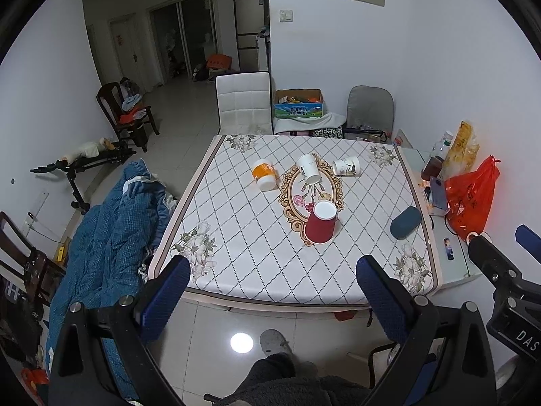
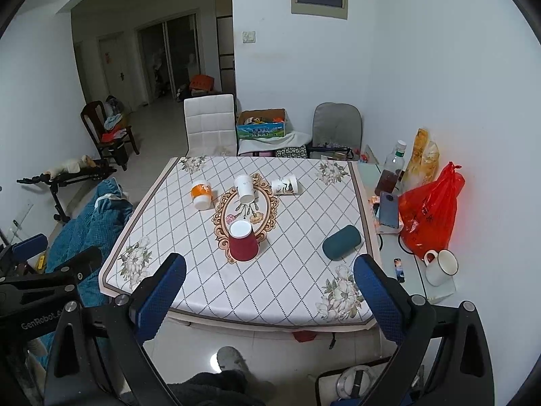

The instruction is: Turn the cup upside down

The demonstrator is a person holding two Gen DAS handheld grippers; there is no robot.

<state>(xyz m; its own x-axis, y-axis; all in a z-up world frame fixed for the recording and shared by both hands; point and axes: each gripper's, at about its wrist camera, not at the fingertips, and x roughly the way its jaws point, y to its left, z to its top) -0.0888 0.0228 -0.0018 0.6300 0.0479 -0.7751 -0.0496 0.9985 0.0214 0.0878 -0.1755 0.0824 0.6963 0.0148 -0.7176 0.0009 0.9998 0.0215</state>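
Several paper cups are on the patterned table [image 1: 236, 237] [image 2: 189, 270]. A red cup [image 1: 321, 223] [image 2: 242, 242] stands upside down near the middle. An orange-and-white cup [image 1: 264, 176] [image 2: 201, 195] is at the left, a plain white cup [image 1: 308, 169] [image 2: 244, 188] is tilted at the centre back, and a printed white cup [image 1: 346, 166] [image 2: 285, 184] lies on its side at the right. My left gripper [image 1: 274, 291] and right gripper [image 2: 270, 291] are both open and empty, held off the table's near edge, well short of the cups.
A dark teal case [image 1: 405, 222] [image 2: 341, 242] lies on the table's right side. A side table holds a red bag [image 2: 429, 213], a phone [image 2: 389, 209], bottles and a white mug [image 2: 439, 267]. Chairs [image 1: 243, 103] stand behind; a blue blanket [image 1: 111, 237] lies left.
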